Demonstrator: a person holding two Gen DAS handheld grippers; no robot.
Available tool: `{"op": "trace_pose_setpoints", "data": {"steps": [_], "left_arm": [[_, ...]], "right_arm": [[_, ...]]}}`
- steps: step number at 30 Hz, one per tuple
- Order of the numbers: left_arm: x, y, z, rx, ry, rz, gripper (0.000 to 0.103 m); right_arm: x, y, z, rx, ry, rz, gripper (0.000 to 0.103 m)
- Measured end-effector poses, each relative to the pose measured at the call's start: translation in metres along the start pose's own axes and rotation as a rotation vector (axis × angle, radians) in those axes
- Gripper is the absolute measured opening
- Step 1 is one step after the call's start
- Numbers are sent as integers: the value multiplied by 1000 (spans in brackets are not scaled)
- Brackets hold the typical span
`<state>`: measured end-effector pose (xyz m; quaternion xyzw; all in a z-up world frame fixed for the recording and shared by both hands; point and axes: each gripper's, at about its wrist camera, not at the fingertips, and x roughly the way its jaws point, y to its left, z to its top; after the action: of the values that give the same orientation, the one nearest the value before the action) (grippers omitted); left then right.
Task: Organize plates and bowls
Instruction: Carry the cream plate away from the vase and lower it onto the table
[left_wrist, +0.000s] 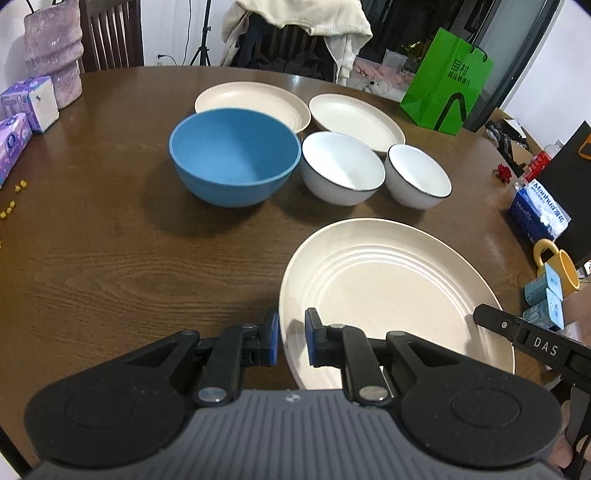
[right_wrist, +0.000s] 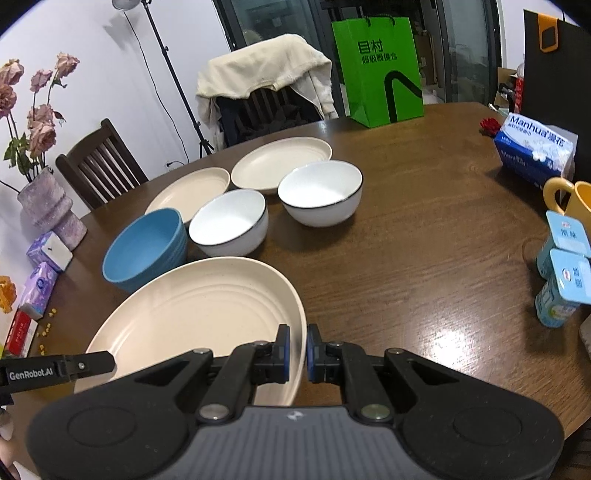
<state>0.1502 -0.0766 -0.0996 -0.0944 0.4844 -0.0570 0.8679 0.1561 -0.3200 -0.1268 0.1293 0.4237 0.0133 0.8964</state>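
- Left gripper (left_wrist: 291, 338): blue pads pinched on the left rim of the large cream plate (left_wrist: 391, 295), one pad outside the rim, one inside.
- Right gripper (right_wrist: 297, 349): pads clamped on the opposite, right rim of the same plate, edge running straight between them.
- Plate carried between both grippers, tilted slightly over the brown wooden table (left_wrist: 110, 240); whether touching the wood cannot be told.
- Ahead of the left gripper: blue bowl (left_wrist: 234, 155), upright and empty.
- Ahead and to the right of that gripper: larger white bowl (left_wrist: 341, 168) just beside the blue one, then smaller white bowl (left_wrist: 417, 175) close beside it, both with dark rims.
- Farther ahead, behind the bowls: two cream plates, left one (left_wrist: 253, 103) partly hidden by the blue bowl, right one (left_wrist: 356, 120) beside it.
- Far right of the right gripper: yellow mug (right_wrist: 570, 201), small teal cartons (right_wrist: 563, 273), blue tissue pack (right_wrist: 535, 151).
- Far left of the left gripper: purple tissue packs (left_wrist: 29, 103) and a lilac vase (left_wrist: 53, 51).
- Well ahead at the table's far edge: green paper bag (right_wrist: 376, 70).
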Motion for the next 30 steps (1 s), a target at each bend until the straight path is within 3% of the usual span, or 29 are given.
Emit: {"op": "trace_pose_setpoints", "data": {"steps": [30], "left_arm": [[45, 12, -28, -18, 39, 39, 14]], "right_arm": [[51, -10, -34, -15, 65, 6, 9]]}}
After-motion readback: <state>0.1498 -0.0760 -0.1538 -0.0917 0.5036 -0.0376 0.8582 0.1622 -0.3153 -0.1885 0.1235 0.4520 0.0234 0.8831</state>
